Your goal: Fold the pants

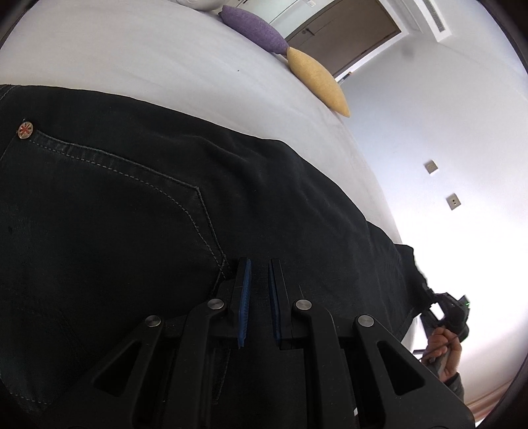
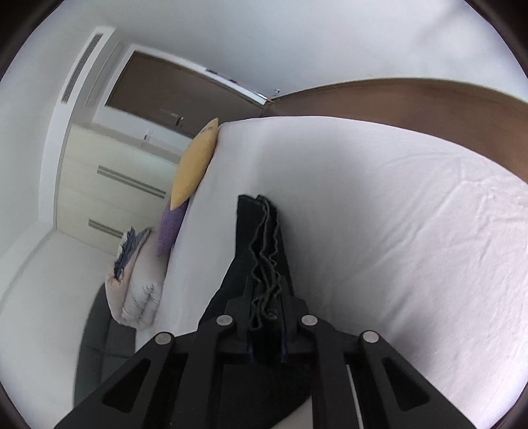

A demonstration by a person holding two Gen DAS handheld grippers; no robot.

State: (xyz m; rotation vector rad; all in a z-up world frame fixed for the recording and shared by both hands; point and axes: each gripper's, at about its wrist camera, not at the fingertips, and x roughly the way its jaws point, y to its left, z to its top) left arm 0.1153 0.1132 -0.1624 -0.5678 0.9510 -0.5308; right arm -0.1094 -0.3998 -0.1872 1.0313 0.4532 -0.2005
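Black denim pants (image 1: pixel 138 211) lie across the white bed (image 1: pixel 138 56), seat side up, with a stitched back pocket and a metal rivet (image 1: pixel 25 129). My left gripper (image 1: pixel 259 264) rests low over the pants near the pocket's corner, its blue pads a narrow gap apart with dark cloth behind them; I cannot tell whether it holds cloth. My right gripper (image 2: pixel 266 283) is shut on the pants' leg ends (image 2: pixel 264 250), whose stacked hem edges stand between its fingers, lifted off the bed (image 2: pixel 396 214). The right gripper and the hand on it also show in the left wrist view (image 1: pixel 445 313).
A purple cushion (image 1: pixel 254 26) and a yellow cushion (image 1: pixel 316 81) lie at the bed's far edge; both also show in the right wrist view, purple cushion (image 2: pixel 170 227) and yellow cushion (image 2: pixel 194 161). A folded quilt (image 2: pixel 135 290) lies beside them. A wooden door (image 2: pixel 171 92) and drawers (image 2: pixel 112 184) stand behind.
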